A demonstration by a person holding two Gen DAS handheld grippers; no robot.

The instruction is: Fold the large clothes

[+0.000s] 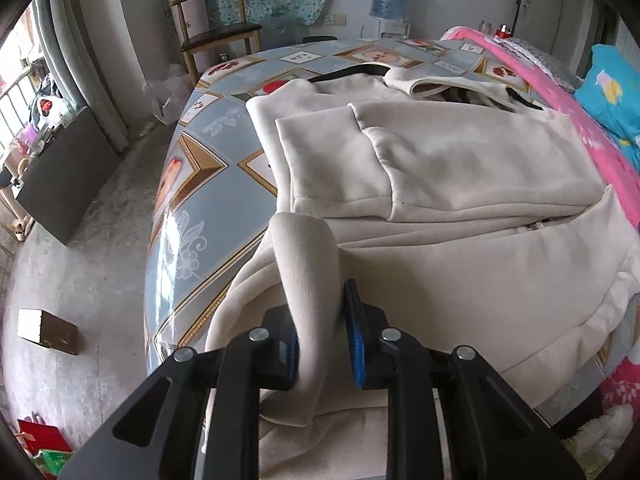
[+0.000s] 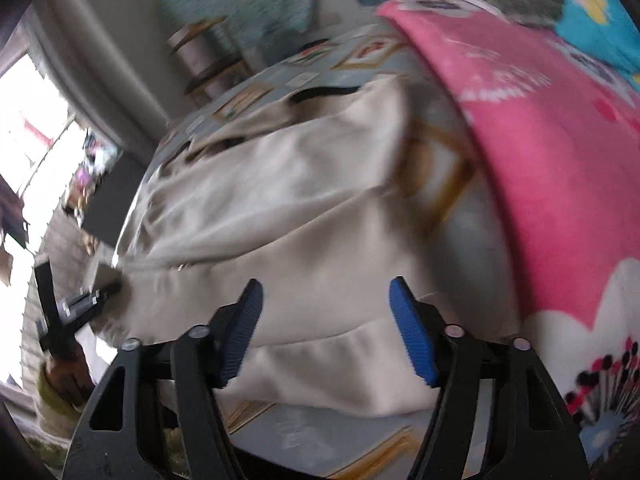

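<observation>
Cream hoodie (image 1: 460, 184) lay spread on counter (image 1: 192, 200) with patterned cloth, filling centre to 3 o'clock of left wrist view. Left gripper (image 1: 320, 340) at 6 o'clock, closed on ribbed sleeve cuff (image 1: 308, 256), cuff standing up between blue pads. Right gripper (image 2: 326, 328) wide open, holding nothing, hovered over hoodie hem (image 2: 340, 360); view blurred. Pink blanket (image 2: 540, 160) at 2 o'clock beside hoodie. Wooden chair (image 1: 216, 28) at 11 o'clock behind counter.

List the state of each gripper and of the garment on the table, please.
left gripper: shut on the ribbed cuff.
right gripper: open, holding nothing, over the hem.
cream hoodie: lying on the table, partly folded, one sleeve laid across.
</observation>
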